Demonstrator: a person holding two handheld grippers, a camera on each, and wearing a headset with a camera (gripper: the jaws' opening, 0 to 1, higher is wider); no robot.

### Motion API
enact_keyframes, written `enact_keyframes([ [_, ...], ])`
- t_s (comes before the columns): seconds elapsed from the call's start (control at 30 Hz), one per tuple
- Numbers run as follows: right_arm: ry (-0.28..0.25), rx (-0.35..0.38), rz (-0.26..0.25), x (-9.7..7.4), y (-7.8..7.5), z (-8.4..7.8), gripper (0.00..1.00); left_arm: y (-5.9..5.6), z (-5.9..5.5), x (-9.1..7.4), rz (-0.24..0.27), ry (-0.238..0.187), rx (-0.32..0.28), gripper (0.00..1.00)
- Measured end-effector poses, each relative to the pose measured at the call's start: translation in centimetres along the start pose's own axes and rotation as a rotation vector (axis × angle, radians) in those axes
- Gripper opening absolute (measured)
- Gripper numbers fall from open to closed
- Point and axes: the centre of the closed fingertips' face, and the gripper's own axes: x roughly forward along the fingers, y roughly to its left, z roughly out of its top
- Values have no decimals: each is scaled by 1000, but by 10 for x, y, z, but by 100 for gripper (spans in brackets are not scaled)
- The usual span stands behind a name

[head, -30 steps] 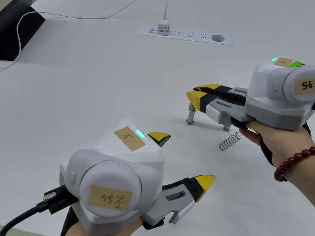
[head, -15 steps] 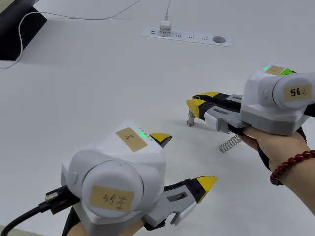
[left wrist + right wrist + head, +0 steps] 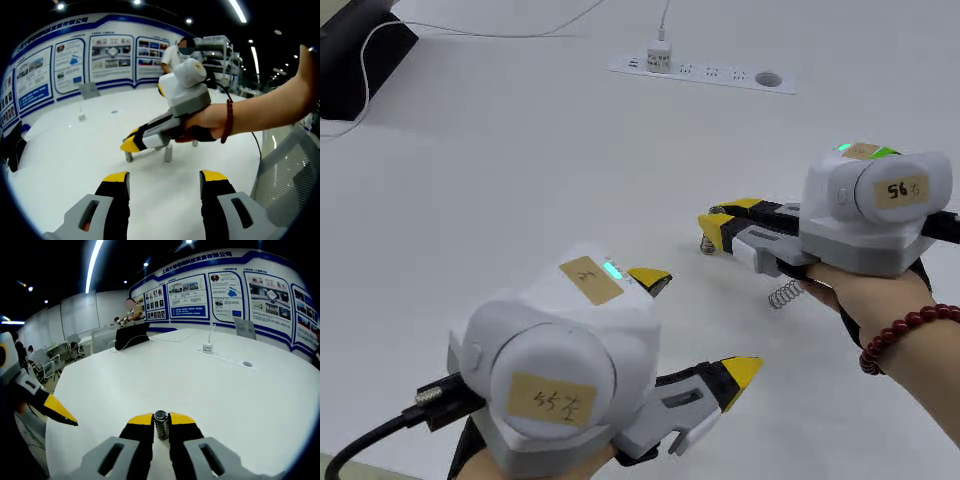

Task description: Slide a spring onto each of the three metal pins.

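Snugly clamped, spring (image 3: 161, 427) between right hand-held gripper (image 3: 160, 417) jaws

White table (image 3: 520, 170), power strip (image 3: 705, 74), black box (image 3: 350, 60), wall posters (image 3: 230, 290)

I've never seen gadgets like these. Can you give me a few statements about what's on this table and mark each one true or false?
1. The right gripper is closed around a spring. True.
2. The left gripper holds a spring too. False: its jaws stand open with nothing between them.
3. A loose spring lies on the table beside the person's right hand. True.
4. The power strip has nothing plugged in. False: a white adapter with a cable sits in it.
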Motion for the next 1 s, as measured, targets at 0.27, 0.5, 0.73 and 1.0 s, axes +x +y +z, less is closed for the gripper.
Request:
enact_keyframes([
  [0.27,16,12,-6,1,0,-3,14,0,0,0,0,2,9,57],
  [0.5,-9,6,-13,-7,1,7,22,0,0,0,5,2,12,58],
  [0.73,-38,21,-12,-19,3,20,31,0,0,1,8,2,19,58],
  [1.0,-45,30,-29,-38,0,25,37,-1,3,1,6,4,34,58],
])
